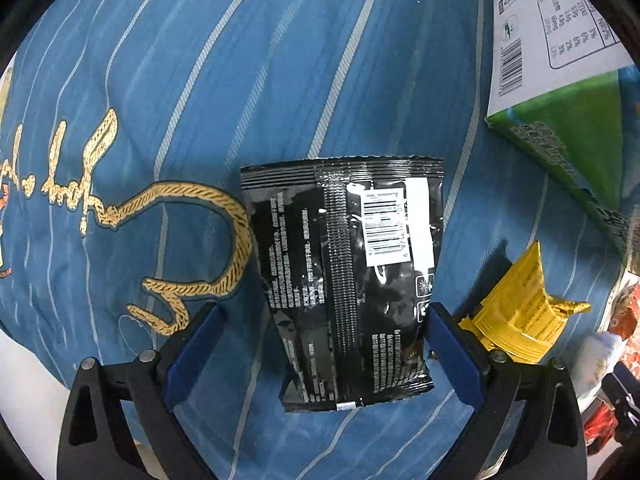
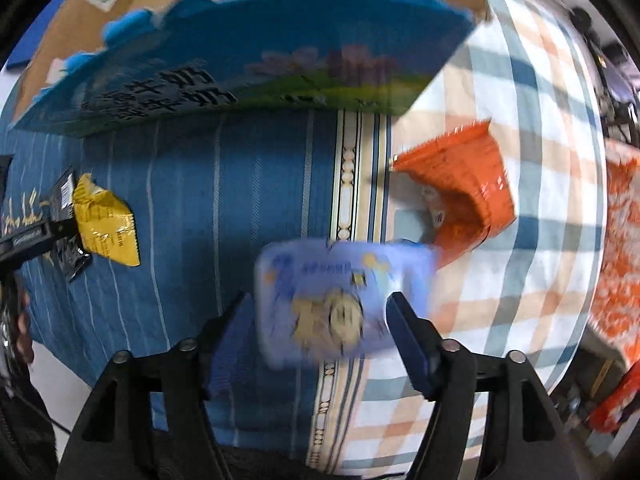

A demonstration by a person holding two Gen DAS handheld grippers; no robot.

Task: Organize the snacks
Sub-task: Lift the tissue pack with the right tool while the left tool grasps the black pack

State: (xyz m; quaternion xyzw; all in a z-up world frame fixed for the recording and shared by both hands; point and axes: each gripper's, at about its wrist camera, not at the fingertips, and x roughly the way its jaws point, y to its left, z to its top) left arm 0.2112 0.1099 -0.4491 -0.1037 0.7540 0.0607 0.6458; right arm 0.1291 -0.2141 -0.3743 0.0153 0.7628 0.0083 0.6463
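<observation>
A black snack packet (image 1: pixel 344 280) lies back side up, barcode showing, on the blue striped cloth (image 1: pixel 200 60). My left gripper (image 1: pixel 323 308) points down over it, open. Its right pad (image 1: pixel 452 352) is at the packet's edge and the left pad (image 1: pixel 192 360) stands clear of it. In the right wrist view a pale blue packet (image 2: pixel 344 296) sits between the fingers of my right gripper (image 2: pixel 316 304). The packet is smeared by motion while the fingers look sharp, and the jaws stand apart. I cannot see the pads pressing on it.
A yellow packet (image 1: pixel 516 312) lies just right of the left gripper. A green and white carton (image 1: pixel 560 80) lies at the top right, seen as a blue carton (image 2: pixel 260 52) in front of a cardboard box (image 2: pixel 80 20). An orange packet (image 2: pixel 460 192) rests on checked cloth (image 2: pixel 520 280).
</observation>
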